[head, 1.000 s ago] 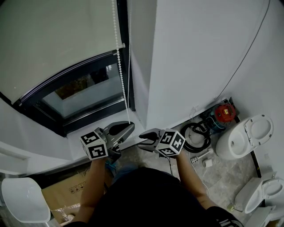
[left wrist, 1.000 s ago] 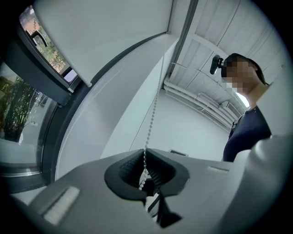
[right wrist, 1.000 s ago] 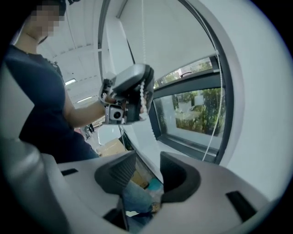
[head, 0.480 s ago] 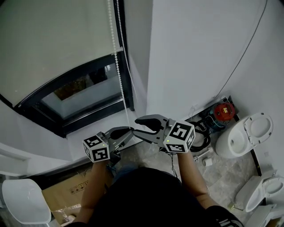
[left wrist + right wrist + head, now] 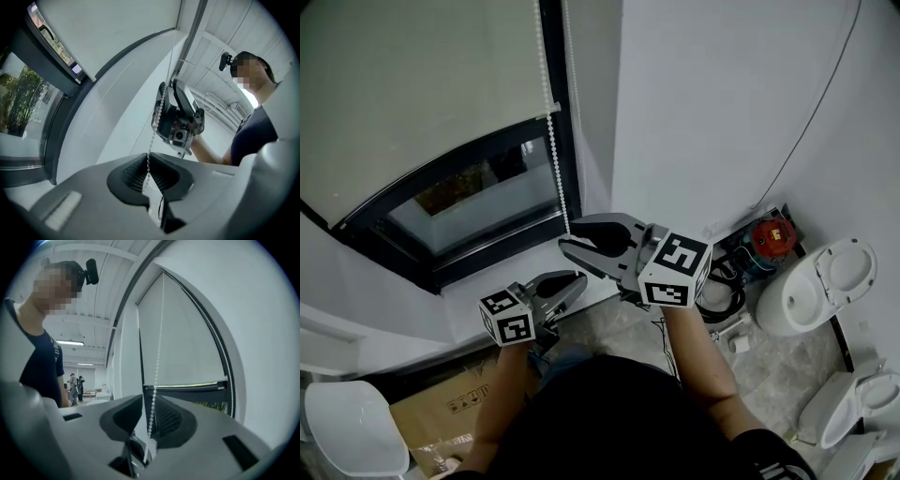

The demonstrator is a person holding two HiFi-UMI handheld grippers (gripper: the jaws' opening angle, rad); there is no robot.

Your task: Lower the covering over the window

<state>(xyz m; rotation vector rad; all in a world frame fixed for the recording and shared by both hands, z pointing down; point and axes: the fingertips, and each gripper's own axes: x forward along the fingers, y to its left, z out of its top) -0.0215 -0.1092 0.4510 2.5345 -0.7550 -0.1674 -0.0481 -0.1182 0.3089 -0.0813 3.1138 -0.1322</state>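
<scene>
A pale roller blind covers the upper window, and dark glass shows below its bottom edge. A white bead chain hangs beside the frame. My left gripper is shut on the chain low down, and the beads run up from its pinched pads. My right gripper is higher on the same chain. Its jaws have just been closing, and the chain hangs between them with a gap still showing. In the right gripper view the blind fills the window ahead.
A white wall stands right of the window, with a thin cable running down it. On the floor at the right are a coiled hose, a red device and two toilets. A white chair and a cardboard box sit lower left.
My right gripper has risen from beside the left one to above it, along the chain, and its jaws have narrowed. The left gripper has sunk slightly and stays clamped.
</scene>
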